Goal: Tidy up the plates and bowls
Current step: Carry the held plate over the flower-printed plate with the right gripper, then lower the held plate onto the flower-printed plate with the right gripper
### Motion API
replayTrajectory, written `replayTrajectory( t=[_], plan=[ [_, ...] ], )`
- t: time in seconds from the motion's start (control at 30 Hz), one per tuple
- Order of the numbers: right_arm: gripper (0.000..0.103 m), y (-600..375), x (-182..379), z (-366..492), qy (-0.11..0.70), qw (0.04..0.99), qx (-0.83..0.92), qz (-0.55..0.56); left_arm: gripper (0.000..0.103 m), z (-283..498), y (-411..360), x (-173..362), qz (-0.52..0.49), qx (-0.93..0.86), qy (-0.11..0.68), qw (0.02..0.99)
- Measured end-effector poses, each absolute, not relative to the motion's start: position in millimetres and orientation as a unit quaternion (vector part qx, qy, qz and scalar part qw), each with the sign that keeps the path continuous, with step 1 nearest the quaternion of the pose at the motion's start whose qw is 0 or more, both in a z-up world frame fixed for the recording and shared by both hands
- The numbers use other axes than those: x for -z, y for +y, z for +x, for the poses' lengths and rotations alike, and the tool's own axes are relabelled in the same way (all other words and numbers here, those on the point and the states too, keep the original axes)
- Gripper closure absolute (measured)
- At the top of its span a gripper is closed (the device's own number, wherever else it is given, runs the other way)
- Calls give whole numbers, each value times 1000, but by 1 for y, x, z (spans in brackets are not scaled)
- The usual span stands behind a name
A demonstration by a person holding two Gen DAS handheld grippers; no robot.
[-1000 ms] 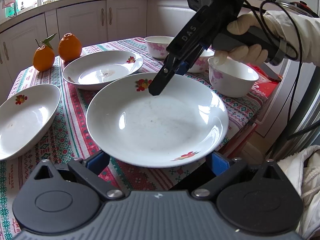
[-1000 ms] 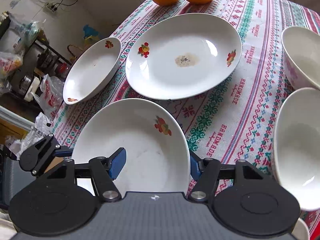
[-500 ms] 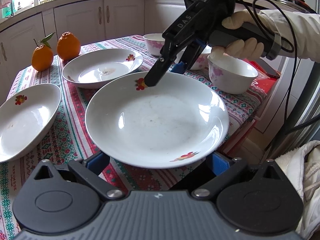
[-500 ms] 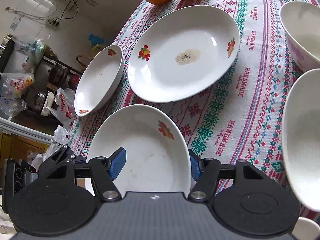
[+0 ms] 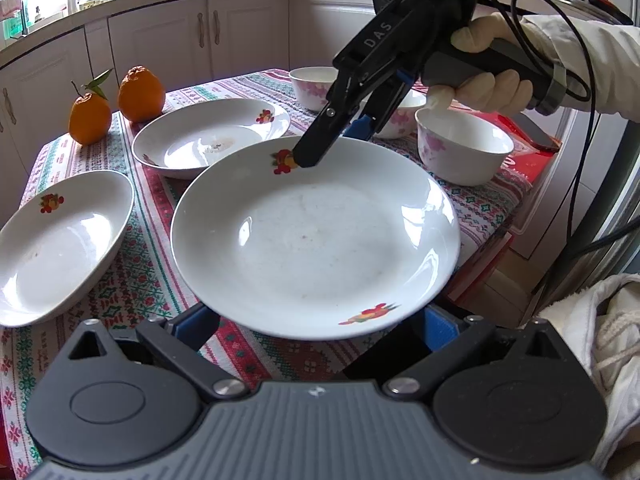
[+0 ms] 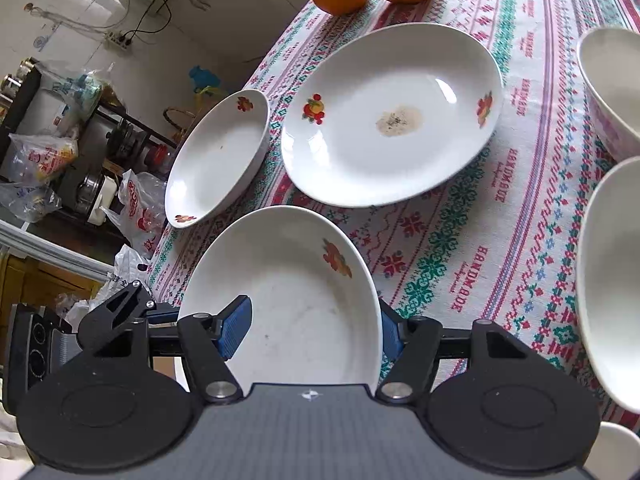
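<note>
Kitchen cabinets line the back of the left wrist view, and in front of them stands a table with a patterned tablecloth. The near plate sits lifted above the cloth, its far rim pinched by the right gripper, which a gloved hand holds from the upper right. That grip on the rim explains why the plate hangs clear of the cloth. The left gripper reaches under the near rim with its fingers wide apart on either side, touching nothing that I can see; it looks placed to steady the plate. Behind lie a second plate with a stain in the middle, a third plate at the left edge, three bowls to the right, and two oranges.

From the right wrist view, the near plate fills the gap between the blue pads; one pad lies on its inner face and the other sits behind the rim, so the gripper is clamped on it. The stained plate lies straight ahead, probably the spot for stacking.
</note>
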State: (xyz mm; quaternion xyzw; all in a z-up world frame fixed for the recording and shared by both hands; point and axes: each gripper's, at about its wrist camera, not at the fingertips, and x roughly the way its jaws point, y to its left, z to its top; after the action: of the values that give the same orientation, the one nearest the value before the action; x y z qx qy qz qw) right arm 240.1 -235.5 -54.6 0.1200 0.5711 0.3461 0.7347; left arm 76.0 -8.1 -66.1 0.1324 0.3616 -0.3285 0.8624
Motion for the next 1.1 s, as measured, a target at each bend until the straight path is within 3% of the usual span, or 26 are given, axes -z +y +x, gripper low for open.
replayTrajectory(
  t=[0.57,1.1],
  plan=[
    [33,-162,21,281,547,738,-388,80,2,93,51,38,116,281,348,887],
    [33,-65,23,339,553,713,-430,43,2,124,117,39,93,220,357,903]
  ],
)
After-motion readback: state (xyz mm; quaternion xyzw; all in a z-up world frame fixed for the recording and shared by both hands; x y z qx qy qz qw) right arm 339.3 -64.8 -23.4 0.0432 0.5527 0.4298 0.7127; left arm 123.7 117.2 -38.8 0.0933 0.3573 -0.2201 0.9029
